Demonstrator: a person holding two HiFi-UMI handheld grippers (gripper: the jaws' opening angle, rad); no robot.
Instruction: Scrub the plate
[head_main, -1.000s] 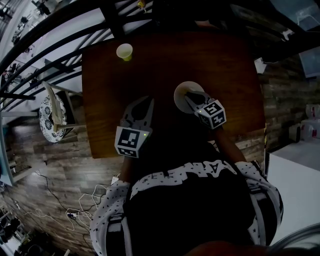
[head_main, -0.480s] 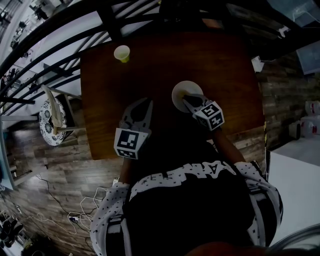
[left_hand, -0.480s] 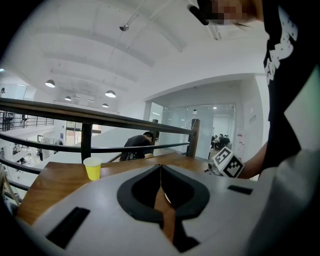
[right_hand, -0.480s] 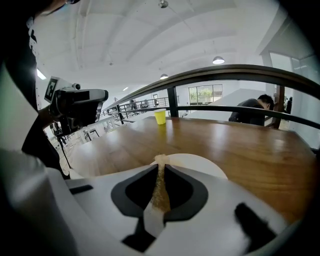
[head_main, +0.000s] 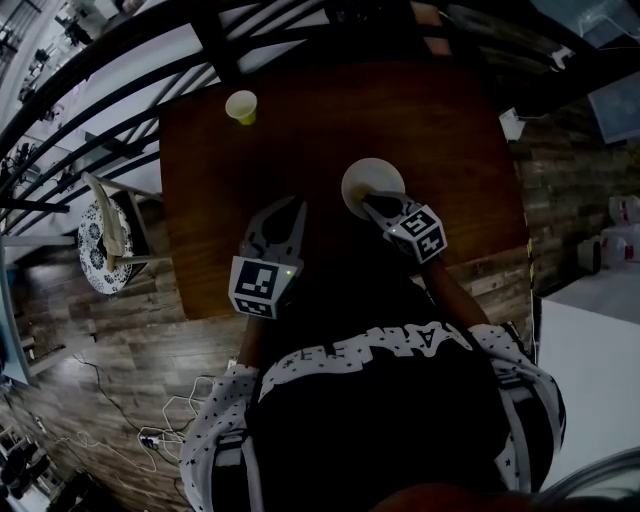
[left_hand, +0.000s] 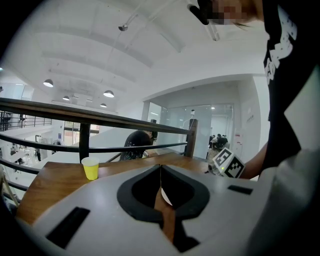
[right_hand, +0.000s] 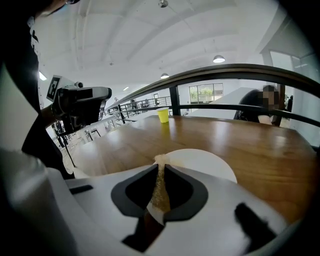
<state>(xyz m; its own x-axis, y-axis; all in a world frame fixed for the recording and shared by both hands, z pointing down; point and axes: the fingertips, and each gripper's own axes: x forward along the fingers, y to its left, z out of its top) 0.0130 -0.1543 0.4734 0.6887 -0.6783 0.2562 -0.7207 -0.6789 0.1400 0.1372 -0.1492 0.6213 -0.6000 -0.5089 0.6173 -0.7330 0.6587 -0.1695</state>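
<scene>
The right gripper (head_main: 375, 203) reaches forward over the round white plate (head_main: 362, 178) in the middle of the brown wooden table (head_main: 450, 130), jaws clamped on a thin tan scrubbing pad (right_hand: 159, 186). The left gripper (head_main: 285, 210) points forward left of the plate, jaws pressed together, empty

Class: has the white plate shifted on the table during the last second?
No. The white plate keeps its offset from the yellow cup; both drift left together with the camera.

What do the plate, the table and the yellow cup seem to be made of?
Plate: plain white, matte, thin rim; ceramic or plastic, cannot tell.
Table: wood, with brown grain lines and a smooth finish that reflects light.
Yellow cup: probably paper or plastic; uniform colour, too far to decide.
</scene>
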